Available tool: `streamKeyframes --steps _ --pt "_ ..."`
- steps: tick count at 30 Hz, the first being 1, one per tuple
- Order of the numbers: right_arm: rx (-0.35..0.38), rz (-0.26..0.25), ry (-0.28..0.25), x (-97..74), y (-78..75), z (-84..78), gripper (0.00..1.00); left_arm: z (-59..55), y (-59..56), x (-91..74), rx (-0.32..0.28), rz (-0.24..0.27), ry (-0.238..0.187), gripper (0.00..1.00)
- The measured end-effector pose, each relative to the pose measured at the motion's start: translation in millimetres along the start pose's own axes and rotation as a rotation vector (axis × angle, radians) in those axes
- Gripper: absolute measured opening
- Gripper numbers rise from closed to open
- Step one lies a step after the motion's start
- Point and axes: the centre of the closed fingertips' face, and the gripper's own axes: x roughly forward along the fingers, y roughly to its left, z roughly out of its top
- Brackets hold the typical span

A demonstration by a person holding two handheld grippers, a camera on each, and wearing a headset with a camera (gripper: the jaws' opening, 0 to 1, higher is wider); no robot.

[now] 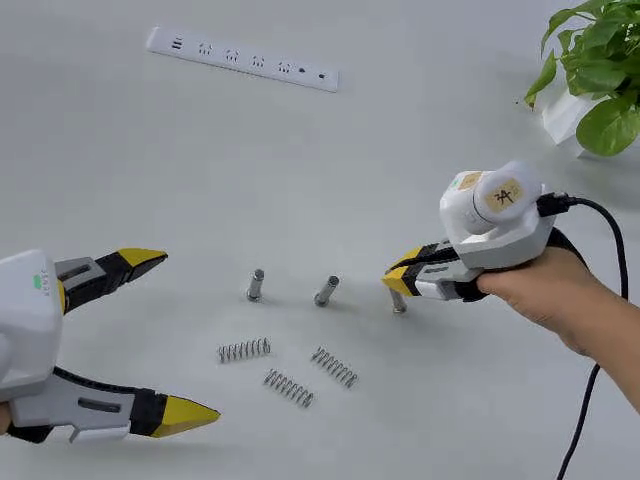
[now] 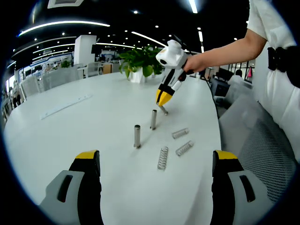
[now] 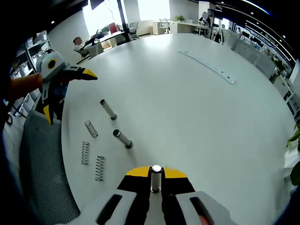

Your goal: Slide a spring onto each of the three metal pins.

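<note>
My right gripper (image 1: 400, 284) holds one metal pin (image 3: 155, 178) between its closed fingers (image 3: 140, 172), and the pin is tilted, with its lower end on the counter (image 1: 400, 150). My left gripper (image 1: 186, 335) is wide open. The second pin (image 1: 255, 285) and third pin (image 1: 326, 291) stand upright. The three springs (image 1: 244, 349) (image 1: 333, 367) (image 1: 288, 388) lie near them, not on any pin.

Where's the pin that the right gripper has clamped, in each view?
Head view: gripped pin right of centre, under the tips of the right gripper.
Left gripper view: upper centre, just below the right gripper's yellow tips.
Right gripper view: bottom centre, between the closed fingers.
Shared landmark: the three springs lying loose on the table near it.
</note>
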Motion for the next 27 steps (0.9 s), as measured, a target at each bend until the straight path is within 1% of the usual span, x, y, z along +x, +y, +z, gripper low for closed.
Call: streamKeyframes --steps 11,17,27 --pt "0.029 -0.022 -0.036 -10.3 0.7 -8.7 0.05 1.3 -0.9 -0.4 0.005 -0.003 0.004 0.99" --pt "0.038 -0.028 -0.042 -13.1 1.5 -14.0 0.05 2.0 -2.2 0.1 0.008 -0.006 0.005 0.99" --pt "0.052 -0.032 -0.052 -17.1 11.5 -15.8 0.05 3.1 -3.9 0.9 0.013 -0.011 0.007 0.99"
